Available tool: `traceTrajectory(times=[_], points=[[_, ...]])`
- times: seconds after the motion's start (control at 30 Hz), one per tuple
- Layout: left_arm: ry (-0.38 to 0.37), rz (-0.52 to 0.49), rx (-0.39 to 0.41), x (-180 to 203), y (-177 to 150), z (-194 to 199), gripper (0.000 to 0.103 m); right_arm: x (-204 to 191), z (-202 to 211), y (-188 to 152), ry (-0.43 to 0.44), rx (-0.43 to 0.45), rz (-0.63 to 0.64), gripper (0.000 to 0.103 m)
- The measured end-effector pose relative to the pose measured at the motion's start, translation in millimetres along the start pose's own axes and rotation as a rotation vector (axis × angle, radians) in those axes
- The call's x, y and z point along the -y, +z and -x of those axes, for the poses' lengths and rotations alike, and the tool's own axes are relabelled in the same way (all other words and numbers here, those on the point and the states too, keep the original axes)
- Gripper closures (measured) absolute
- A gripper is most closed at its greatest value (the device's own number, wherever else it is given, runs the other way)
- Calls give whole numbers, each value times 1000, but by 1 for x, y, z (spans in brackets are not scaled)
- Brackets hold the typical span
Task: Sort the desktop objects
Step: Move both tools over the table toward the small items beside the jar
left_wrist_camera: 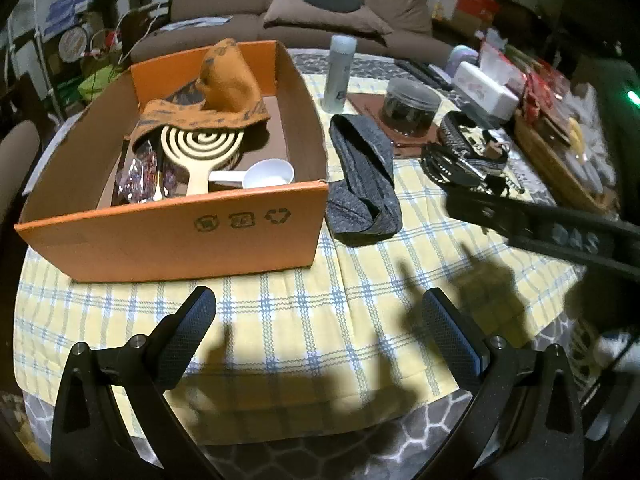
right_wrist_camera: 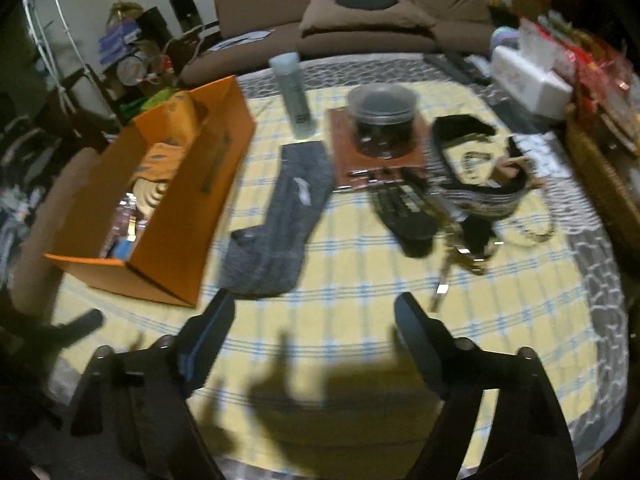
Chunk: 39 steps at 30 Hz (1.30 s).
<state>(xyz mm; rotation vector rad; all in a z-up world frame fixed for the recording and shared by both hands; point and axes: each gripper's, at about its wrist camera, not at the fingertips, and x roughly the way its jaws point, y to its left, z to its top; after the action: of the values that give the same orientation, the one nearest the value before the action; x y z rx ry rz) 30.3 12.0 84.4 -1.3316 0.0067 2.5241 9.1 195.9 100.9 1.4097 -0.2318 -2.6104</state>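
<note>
An orange cardboard box (left_wrist_camera: 176,232) (right_wrist_camera: 168,240) stands on the left of the yellow checked tablecloth. It holds an orange cloth (left_wrist_camera: 224,80), a spiral wooden brush (left_wrist_camera: 200,148), a white scoop (left_wrist_camera: 264,178) and a shiny wrapper (left_wrist_camera: 138,176). A grey sock (left_wrist_camera: 362,184) (right_wrist_camera: 286,216) lies just right of the box. Further right lie a black comb (right_wrist_camera: 404,216), a patterned strap with keys (left_wrist_camera: 472,152) (right_wrist_camera: 480,192) and a chain. My left gripper (left_wrist_camera: 320,304) hovers open over bare cloth in front of the box. My right gripper (right_wrist_camera: 314,312) is open too, empty, near the sock's lower end.
A pale bottle (left_wrist_camera: 340,74) (right_wrist_camera: 294,96) and a dark lidded jar (left_wrist_camera: 410,106) (right_wrist_camera: 382,120) on a brown mat stand behind the sock. A white tissue box (right_wrist_camera: 532,80), remotes and a basket crowd the right edge. A brown sofa (left_wrist_camera: 280,4) lies beyond the table.
</note>
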Motion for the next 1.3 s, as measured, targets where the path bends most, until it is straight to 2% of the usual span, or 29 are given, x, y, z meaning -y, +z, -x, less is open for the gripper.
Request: traceTrajectory(times=[0.1,0.3,0.63,0.73,0.8,0.83,0.9,0.97,1.07,1.3], points=[[2,-17,10,-2,0,4,0,-7,-15,8,39,-32,-24,25],[-8,-21,20,-13,2,10,0,-11,-49,16,55,-98,-75,25],[-16,-30,28,-22,4,15,0,-15,-82,12,1,-162,-69,26],[-24,-23,26,-23,4,15,0,-13,-85,8,-8,-173,-66,44],[-31,-19,24,-23,5,16,0,-9,-82,7,7,-171,-71,64],[-33,-18,23,-23,5,16,0,-7,-81,7,10,-176,-77,77],[-40,-14,22,-22,5,18,0,-1,-74,8,27,-171,-90,87],[-53,-11,23,-20,6,20,0,4,-67,10,52,-161,-110,93],[-72,-8,23,-16,9,23,0,8,-47,15,78,-134,-117,95],[-117,-39,29,7,21,29,0,6,19,36,160,-41,-93,96]])
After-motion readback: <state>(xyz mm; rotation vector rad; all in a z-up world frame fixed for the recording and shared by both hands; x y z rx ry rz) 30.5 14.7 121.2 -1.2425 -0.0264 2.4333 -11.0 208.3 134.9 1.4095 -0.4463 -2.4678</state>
